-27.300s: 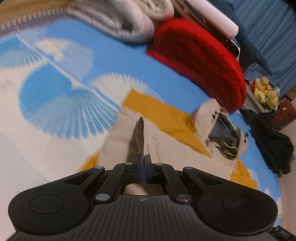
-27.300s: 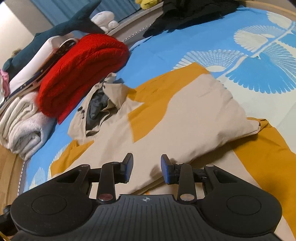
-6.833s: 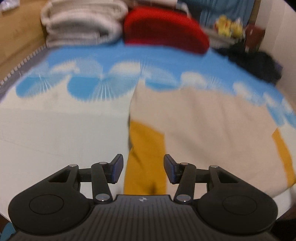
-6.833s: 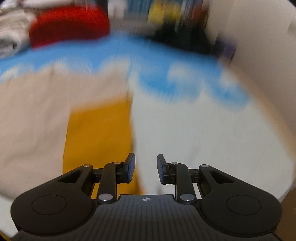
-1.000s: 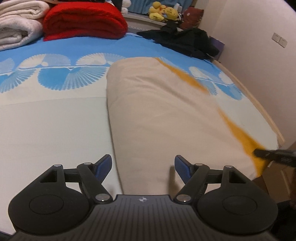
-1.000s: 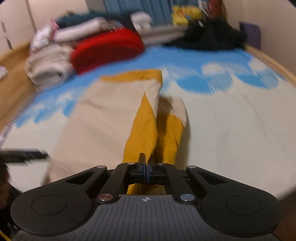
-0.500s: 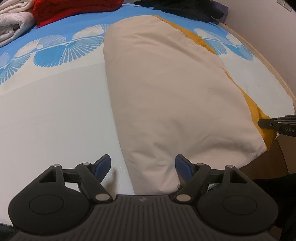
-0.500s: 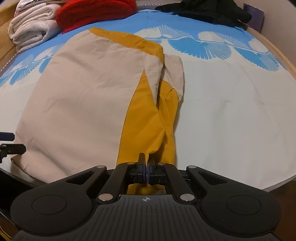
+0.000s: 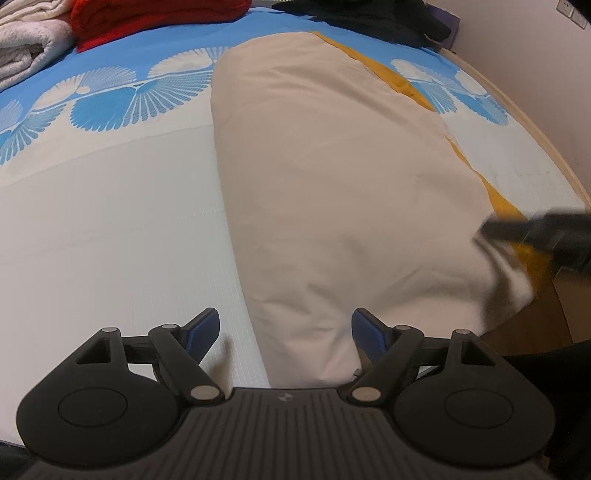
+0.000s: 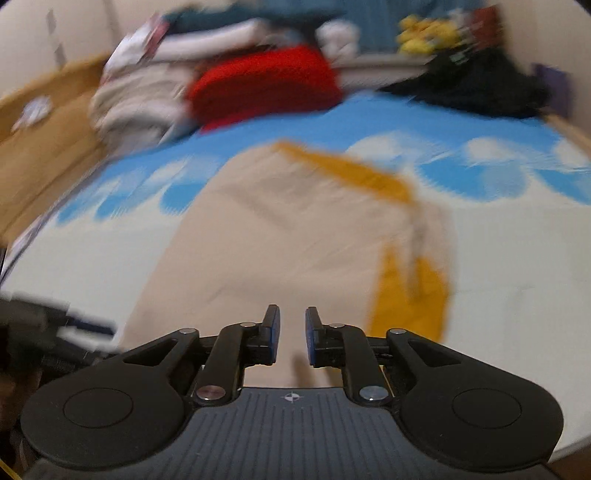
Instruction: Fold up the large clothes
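A large beige garment (image 9: pixel 332 177) with yellow panels lies flat along the blue-and-white bed sheet (image 9: pixel 110 229), folded into a long strip. My left gripper (image 9: pixel 286 328) is open wide just above its near left corner, with the cloth edge lying below the gap and no pad pressing it. In the blurred right wrist view, my right gripper (image 10: pixel 292 325) hovers over the near end of the garment (image 10: pixel 277 240), its jaws opening a narrow gap with nothing between them. The yellow panel (image 10: pixel 410 295) lies to its right. Each gripper shows blurred at the other view's edge.
At the far end of the bed sit a red blanket (image 9: pixel 159 18), folded white towels (image 9: pixel 29 40), a black clothes pile (image 9: pixel 373 18) and yellow plush toys (image 10: pixel 428 33). A wall (image 9: pixel 535 74) runs along the right. The bed's wooden edge (image 9: pixel 554 317) is near.
My right gripper has let go of the yellow hem; its jaws have parted and it has swung left over the beige cloth. The left gripper sank slightly toward the near corner, then held still.
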`<state>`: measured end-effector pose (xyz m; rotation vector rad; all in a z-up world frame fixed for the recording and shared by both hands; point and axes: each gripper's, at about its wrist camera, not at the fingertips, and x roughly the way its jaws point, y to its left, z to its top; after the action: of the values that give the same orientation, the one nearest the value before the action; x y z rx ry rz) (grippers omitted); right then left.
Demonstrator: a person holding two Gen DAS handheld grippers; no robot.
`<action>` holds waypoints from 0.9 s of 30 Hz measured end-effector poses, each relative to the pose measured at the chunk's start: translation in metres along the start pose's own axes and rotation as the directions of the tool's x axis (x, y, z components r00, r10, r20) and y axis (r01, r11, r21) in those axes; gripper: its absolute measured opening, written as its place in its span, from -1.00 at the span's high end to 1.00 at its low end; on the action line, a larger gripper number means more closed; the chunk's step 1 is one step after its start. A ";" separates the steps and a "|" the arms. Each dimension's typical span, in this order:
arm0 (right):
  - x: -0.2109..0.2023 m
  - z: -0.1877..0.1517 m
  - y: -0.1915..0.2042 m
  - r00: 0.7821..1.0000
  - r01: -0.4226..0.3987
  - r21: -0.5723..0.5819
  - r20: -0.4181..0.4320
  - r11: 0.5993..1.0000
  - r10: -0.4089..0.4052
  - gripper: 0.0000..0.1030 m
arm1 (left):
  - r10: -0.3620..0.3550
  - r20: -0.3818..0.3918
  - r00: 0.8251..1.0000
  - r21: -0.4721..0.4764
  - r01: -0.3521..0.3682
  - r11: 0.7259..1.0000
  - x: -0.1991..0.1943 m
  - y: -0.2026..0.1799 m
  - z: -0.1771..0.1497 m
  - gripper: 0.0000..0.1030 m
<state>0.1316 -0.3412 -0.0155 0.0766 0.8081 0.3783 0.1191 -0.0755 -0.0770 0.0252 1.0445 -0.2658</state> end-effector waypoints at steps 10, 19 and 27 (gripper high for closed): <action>0.062 -0.010 0.029 0.959 0.058 -0.123 -0.270 0.991 -0.090 0.57 | -0.091 -0.026 0.995 -0.042 0.090 0.995 0.004 0.009 0.006 -0.45; 0.026 0.011 -0.028 0.982 0.184 0.184 -0.074 0.966 -0.173 0.34 | -0.152 0.031 0.988 -0.113 0.155 0.981 -0.016 0.012 0.029 -0.46; 0.044 -0.001 -0.079 0.925 0.351 0.301 -0.258 0.886 -0.279 0.30 | -0.204 0.070 0.977 -0.310 0.215 0.926 0.005 0.067 0.109 -0.66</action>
<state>0.1822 -0.3986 -0.0629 0.2302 1.0710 -0.0727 0.2298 -0.0277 -0.0329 -0.3822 1.0442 -0.2885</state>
